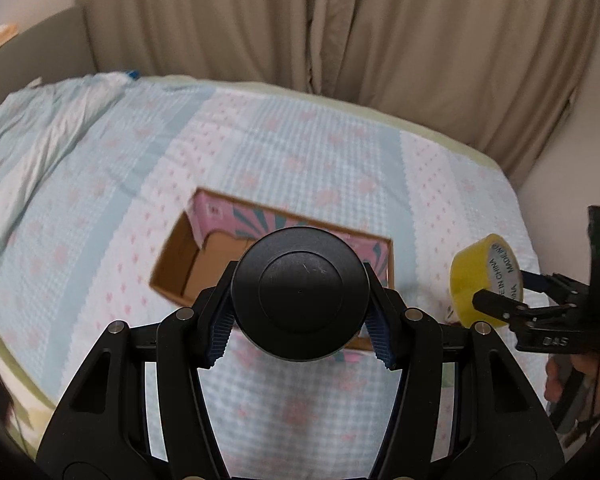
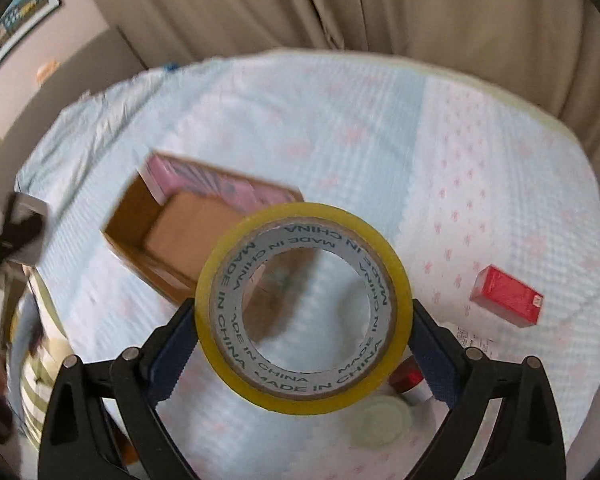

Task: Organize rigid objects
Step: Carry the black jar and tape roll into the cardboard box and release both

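Left gripper (image 1: 300,312) clamps smooth black round disc (image 1: 300,294) — right gripper (image 2: 304,344) clamps glossy yellow tape ring (image 2: 304,308) | cardboard box (image 2: 140,236) below

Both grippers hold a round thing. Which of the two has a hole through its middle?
The yellow tape roll in the right gripper: the bedspread shows through its core. The black disc in the left gripper is solid.

Left claw (image 1: 300,316) clamped; right claw (image 2: 303,340) clamped.
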